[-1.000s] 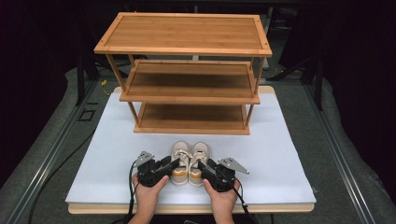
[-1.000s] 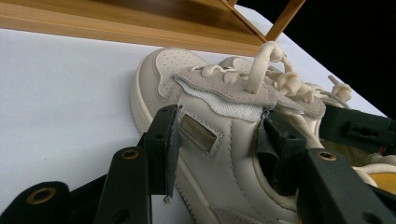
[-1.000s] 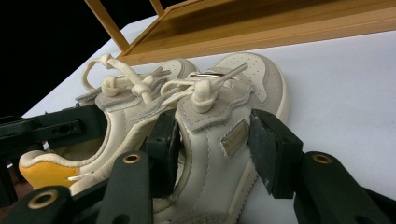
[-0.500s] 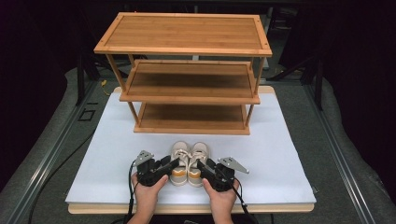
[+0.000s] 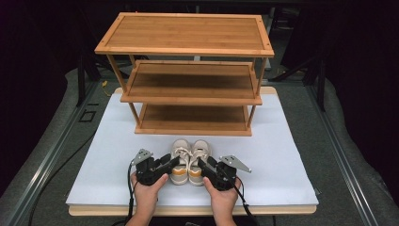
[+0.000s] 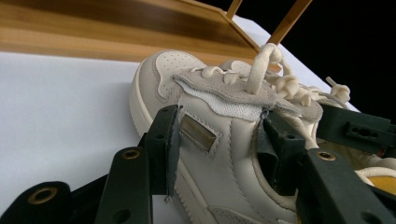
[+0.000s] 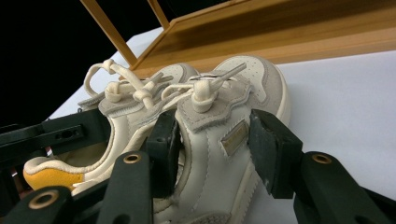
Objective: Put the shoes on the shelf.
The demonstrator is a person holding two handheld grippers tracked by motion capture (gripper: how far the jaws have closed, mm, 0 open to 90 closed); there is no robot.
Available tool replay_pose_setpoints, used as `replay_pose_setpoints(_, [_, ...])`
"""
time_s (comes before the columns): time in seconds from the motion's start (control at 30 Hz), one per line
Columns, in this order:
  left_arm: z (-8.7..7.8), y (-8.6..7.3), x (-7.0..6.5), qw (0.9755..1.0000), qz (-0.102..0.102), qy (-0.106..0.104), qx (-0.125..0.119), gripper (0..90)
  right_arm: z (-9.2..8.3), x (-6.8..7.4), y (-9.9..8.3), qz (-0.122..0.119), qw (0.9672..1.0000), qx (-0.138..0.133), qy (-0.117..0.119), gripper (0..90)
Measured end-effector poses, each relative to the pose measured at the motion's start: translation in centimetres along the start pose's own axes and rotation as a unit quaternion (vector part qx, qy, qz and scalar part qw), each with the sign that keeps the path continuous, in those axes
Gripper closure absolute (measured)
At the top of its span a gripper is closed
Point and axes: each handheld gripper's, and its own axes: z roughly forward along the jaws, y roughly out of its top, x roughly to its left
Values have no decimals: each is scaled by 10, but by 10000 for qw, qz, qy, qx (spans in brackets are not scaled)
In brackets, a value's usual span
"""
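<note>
Left gripper [image 5: 172, 162] clamped the left shoe [image 5: 179, 160] across its side wall; right gripper [image 5: 203, 163] likewise clamped the right shoe [image 5: 198, 161]; pair sat together on white board [image 5: 291, 155] before the rack [image 5: 188, 89], probably so both lift together onto a shelf.

Two hands side by side, each holding a gripper: left gripper [image 5: 173, 162] and right gripper [image 5: 201, 163], jaws clamped wide, pointing forward.

My fingers [image 6: 163, 149] are clamping the cream shoe [image 6: 224, 135] by its side wall and tongue. Beyond them the wooden rack [image 6: 116, 32] is standing on the white tabletop [image 6: 60, 98].
</note>
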Motion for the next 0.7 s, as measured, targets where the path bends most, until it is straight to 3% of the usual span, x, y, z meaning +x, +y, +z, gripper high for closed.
replay_pose_setpoints(0.47, [-9,21,-9,9998,77,-26,-187,534,-9,11,20,-119,9998,-147,-29,541])
replay_pose_setpoints(0.5, [-10,22,-10,9997,89,-22,-207,534,-10,11,22,-136,9998,-111,125,540])
replay_pose_setpoints(0.53, [-11,24,-10,9997,90,-25,-210,533,-9,14,23,-138,9996,-198,-174,541])
replay_pose_setpoints(0.57, [-12,26,-11,9997,103,-20,-235,534,-10,14,25,-151,9997,-174,41,540])
replay_pose_setpoints(0.7, [-15,33,-13,9996,128,-7,-269,533,-11,17,32,-199,9995,-220,53,540])
